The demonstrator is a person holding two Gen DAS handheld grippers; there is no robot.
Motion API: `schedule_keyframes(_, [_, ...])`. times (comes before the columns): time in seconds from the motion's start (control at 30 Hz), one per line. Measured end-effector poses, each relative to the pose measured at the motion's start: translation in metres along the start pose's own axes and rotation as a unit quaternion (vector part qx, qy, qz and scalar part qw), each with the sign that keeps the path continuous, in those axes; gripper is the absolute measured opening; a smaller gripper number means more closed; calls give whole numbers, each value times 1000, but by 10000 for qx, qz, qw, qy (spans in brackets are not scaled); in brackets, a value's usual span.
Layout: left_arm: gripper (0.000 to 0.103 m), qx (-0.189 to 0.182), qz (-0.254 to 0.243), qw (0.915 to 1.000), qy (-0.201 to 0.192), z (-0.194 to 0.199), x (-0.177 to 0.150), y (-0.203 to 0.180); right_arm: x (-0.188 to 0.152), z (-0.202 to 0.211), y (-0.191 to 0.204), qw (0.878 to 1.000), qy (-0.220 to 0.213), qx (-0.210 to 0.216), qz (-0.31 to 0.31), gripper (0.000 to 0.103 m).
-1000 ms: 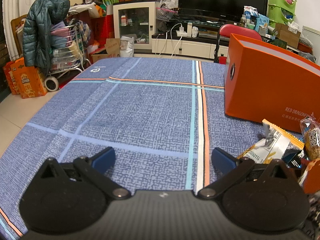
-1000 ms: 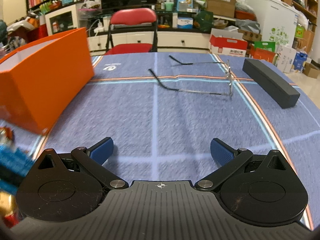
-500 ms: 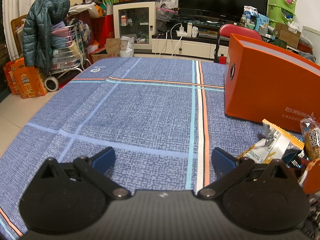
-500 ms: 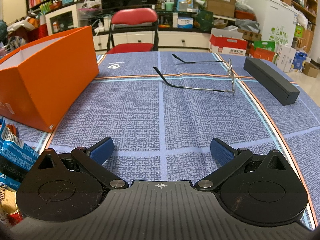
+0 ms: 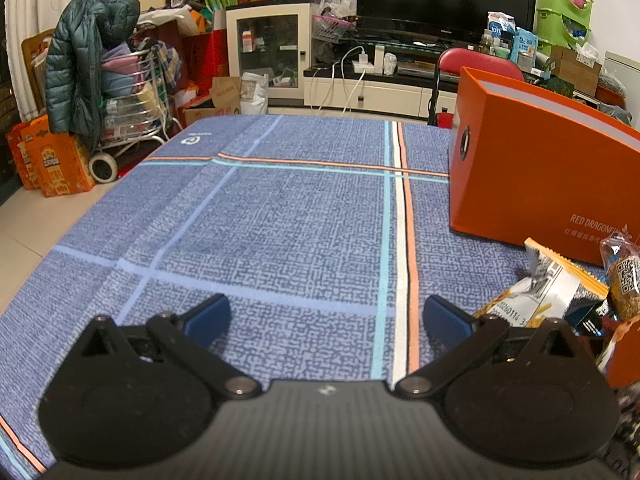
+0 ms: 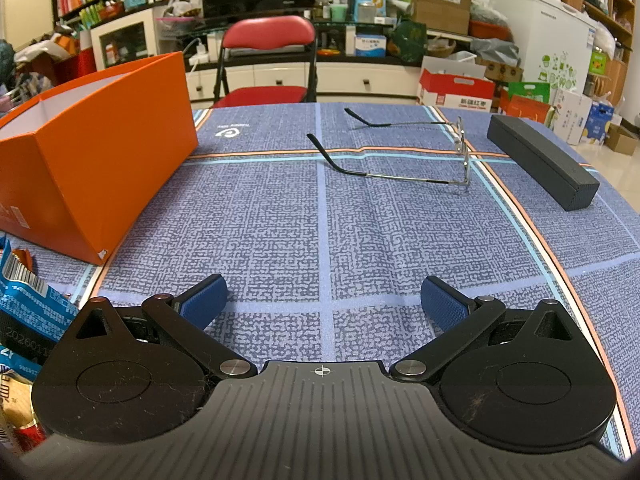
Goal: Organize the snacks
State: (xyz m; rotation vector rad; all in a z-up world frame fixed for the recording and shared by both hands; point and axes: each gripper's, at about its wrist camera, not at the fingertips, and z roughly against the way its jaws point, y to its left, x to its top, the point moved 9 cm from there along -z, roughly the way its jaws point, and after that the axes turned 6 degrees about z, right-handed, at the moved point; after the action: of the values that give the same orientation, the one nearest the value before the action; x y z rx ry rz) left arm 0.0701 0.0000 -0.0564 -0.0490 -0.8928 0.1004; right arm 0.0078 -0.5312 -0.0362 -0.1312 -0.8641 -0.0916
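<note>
Both the left gripper [image 5: 326, 316] and right gripper [image 6: 324, 300] are held spread, empty. Snack packets [image 5: 560, 296] at four o'clock are judged light, crinkly, slippery; a sealed edge is best pinched.

The worktop [image 5: 280, 216] is covered by a blue patterned cloth crossed by light blue, white and orange stripes. An open orange box [image 5: 536, 168] stands on it, and snack packets [image 5: 560, 292] lie in a heap just in front of the box, among them a blue packet [image 6: 28, 312]. Well apart from these, a pair of thin metal-framed glasses [image 6: 404, 148] rests with its arms unfolded, near a long black case [image 6: 544, 160].
</note>
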Motion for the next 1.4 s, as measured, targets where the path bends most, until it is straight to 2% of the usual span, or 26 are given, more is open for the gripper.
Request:
schedule_keyframes(0.93, [102, 0, 4, 10000, -2, 0, 0, 0, 0, 0, 0, 10000, -1, 0, 0, 95])
schedule_keyframes(1.03, [102, 40, 36, 10000, 22, 0, 1, 3, 0, 0, -1, 10000, -2, 1, -3, 96])
schedule_keyframes(1.13, [102, 268, 322, 9990, -126, 7, 10, 20, 0, 4, -5, 9999, -12, -114, 33, 95])
schedule_keyframes(1.2, [102, 368, 369, 9982, -296, 22, 20, 29, 7, 25, -14, 9969, -437, -656, 73, 95])
schedule_keyframes(1.27, [102, 406, 243, 9976, -498, 36, 35, 32, 19, 57, -21, 9915, -941, -893, 124, 95])
schedule_keyframes(1.33, [102, 536, 70, 9961, -695, 52, 53, 38, 26, 86, -20, 9896, -1205, -786, 65, 95])
schedule_keyframes(1.4, [102, 402, 108, 9950, -913, 78, 67, 39, 27, 123, -11, 9862, -1554, -568, 32, 95])
